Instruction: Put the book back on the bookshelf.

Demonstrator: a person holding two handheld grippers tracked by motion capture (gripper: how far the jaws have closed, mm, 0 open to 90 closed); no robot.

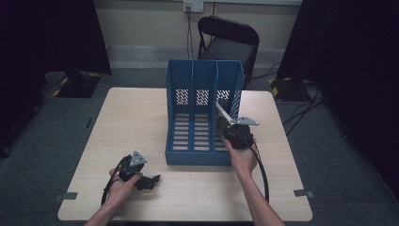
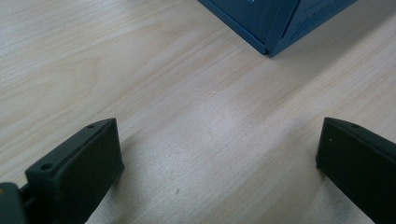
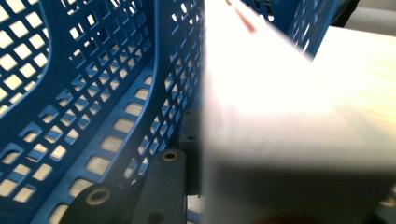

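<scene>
Right gripper [image 1: 229, 123] clamps booklet [image 1: 223, 112] in file rack [image 1: 203, 82].

My right gripper [image 1: 229, 127] clamps a flat white booklet [image 1: 223, 113], tilted, its far end inside the right-hand compartment of the blue three-slot file rack [image 1: 203, 80]. The rack stands upright at mid-table, open front toward me.

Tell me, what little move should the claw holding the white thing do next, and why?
Probably slide it a bit deeper and lower into the right-hand slot. The right claw is shut on the flat white book-like thing, which leans tilted, only partly inside the blue plastic three-slot file rack. The left claw rests open on the pale wooden table.
</scene>
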